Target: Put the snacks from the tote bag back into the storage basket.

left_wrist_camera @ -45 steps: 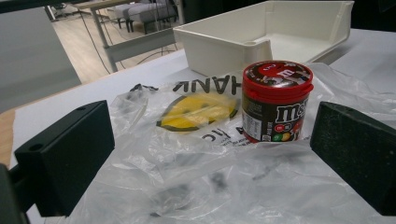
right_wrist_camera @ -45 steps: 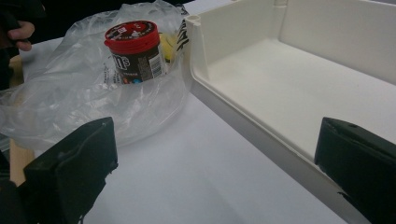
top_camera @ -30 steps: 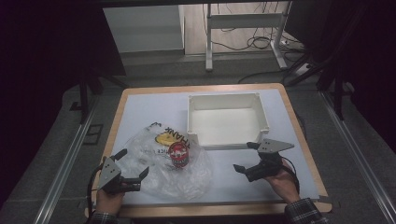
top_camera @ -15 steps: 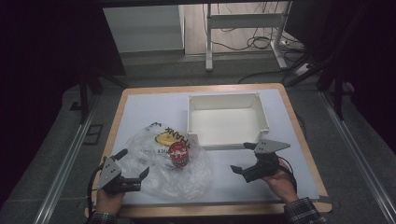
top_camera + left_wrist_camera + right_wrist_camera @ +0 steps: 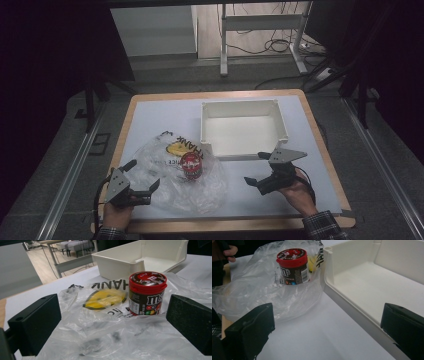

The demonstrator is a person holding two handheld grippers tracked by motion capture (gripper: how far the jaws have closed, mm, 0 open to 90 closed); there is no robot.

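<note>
one table point(image 5: 165, 107) is seen | white bin point(image 5: 243, 128) set at back right | plastic bag point(image 5: 170, 175) spread beside it | red-lidded candy jar point(image 5: 191, 165) stood upright on bag | left gripper point(image 5: 139, 176) held released at bag's edge | right gripper point(image 5: 256, 168) held released, apart from bag

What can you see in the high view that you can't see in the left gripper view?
The high view alone takes in both hands: the left gripper open at the plastic bag's near edge, the right gripper open over bare tabletop, plus the floor cables. The left gripper view alone gives the candy jar's label lettering and its own black jaws up close. Both show the red-lidded jar standing upright on the clear bag and the empty white bin behind it.
</note>
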